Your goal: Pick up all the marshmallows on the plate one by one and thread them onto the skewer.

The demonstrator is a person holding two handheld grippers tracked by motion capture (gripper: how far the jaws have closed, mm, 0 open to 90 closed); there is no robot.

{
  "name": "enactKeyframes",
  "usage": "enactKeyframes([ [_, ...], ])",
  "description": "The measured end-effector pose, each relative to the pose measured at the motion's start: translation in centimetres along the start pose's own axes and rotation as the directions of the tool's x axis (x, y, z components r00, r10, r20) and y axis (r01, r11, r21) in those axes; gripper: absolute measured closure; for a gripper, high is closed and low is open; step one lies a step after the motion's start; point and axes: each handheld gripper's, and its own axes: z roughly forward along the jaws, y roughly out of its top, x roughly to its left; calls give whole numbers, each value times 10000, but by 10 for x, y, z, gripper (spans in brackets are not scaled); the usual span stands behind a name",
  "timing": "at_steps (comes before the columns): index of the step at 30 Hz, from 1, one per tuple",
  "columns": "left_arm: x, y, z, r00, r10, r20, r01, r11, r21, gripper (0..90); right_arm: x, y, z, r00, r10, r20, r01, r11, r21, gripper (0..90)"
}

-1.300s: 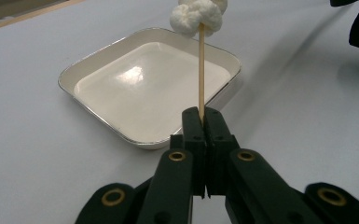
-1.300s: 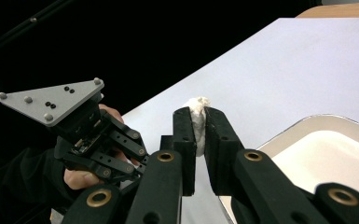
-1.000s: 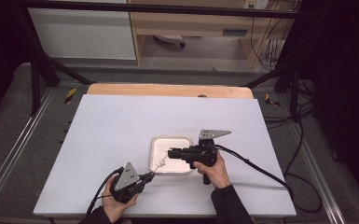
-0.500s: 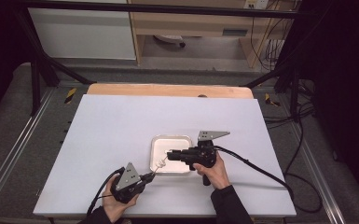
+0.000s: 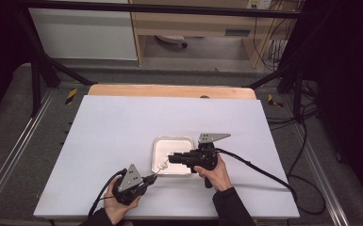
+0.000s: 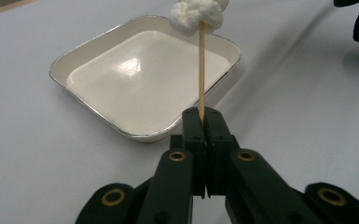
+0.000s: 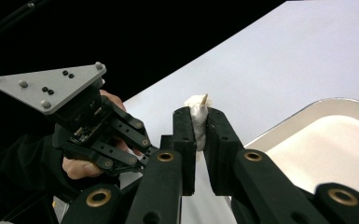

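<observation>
Jaws of left gripper [image 6: 204, 114] clamp skewer [image 6: 201, 70]; right gripper [image 7: 198, 122] pinches marshmallow [image 7: 196, 116] over tray [image 5: 156, 155] rim.

White tabletop [image 5: 122, 132] front and centre, bare and evenly lit, a strip of light wood [image 5: 169, 91] along its far edge. Black metal frame [image 5: 37, 70] bracing both sides. Beyond, a white cabinet [image 5: 82, 33] beside a wooden shelf unit [image 5: 193, 23]. Grey floor [image 5: 9, 127], cables [image 5: 306, 136] trailing right, darkness at both edges.
</observation>
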Motion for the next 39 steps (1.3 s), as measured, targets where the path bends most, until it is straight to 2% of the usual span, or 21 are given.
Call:
enactKeyframes([
  [7,0,0,0,10000,5,-15,-5,10000,64,892,0,-1,1,10000,41,54,-41,9999,154,842],
  [11,1,-1,3,10000,-26,67,24,9996,270,891,-1,-4,3,9999,-18,146,13,9995,328,840],
  [13,1,0,3,9996,-203,183,200,9997,138,891,-1,-3,2,9997,-43,232,34,9991,414,830],
  [16,4,2,0,9985,-416,358,422,9990,-167,891,1,0,-2,9983,-228,536,218,9996,183,788],
  [17,5,2,0,9984,-439,368,447,9988,-200,891,2,1,-3,9975,-316,628,311,9995,85,748],
  [18,4,2,-1,9986,-422,326,429,9989,-213,891,3,1,-4,9971,-304,697,305,9995,-11,640],
  [19,5,2,-1,9984,-473,306,480,9986,-230,891,4,2,-4,9951,-327,929,344,9993,-167,410],
  [21,6,2,-2,9982,-549,254,558,9979,-343,891,4,1,-6,9918,-384,1221,400,9991,-104,384],
  [24,8,3,-4,9979,-614,211,624,9969,-471,891,3,-1,-10,9867,-401,1578,445,9987,-243,279],
  [27,9,4,-5,9975,-670,242,681,9965,-480,891,-1,-4,-16,9784,-401,2029,463,9986,-257,186],
  [29,10,4,-4,9968,-763,221,771,9962,-408,891,-4,-7,-20,9690,-606,2397,652,9978,-111,133],
  [32,13,5,-4,9957,-914,132,916,9956,-218,890,-8,-12,-27,9510,-855,2972,807,9963,284,85],
  [36,21,6,-4,9929,-1183,-103,1184,9928,159,889,-16,-19,-37,9317,-914,3514,646,9941,873,41],
  [39,28,10,-3,9893,-1441,-246,1450,9887,391,888,-21,-25,-46,9106,-1035,4002,589,9907,1223,21],
])
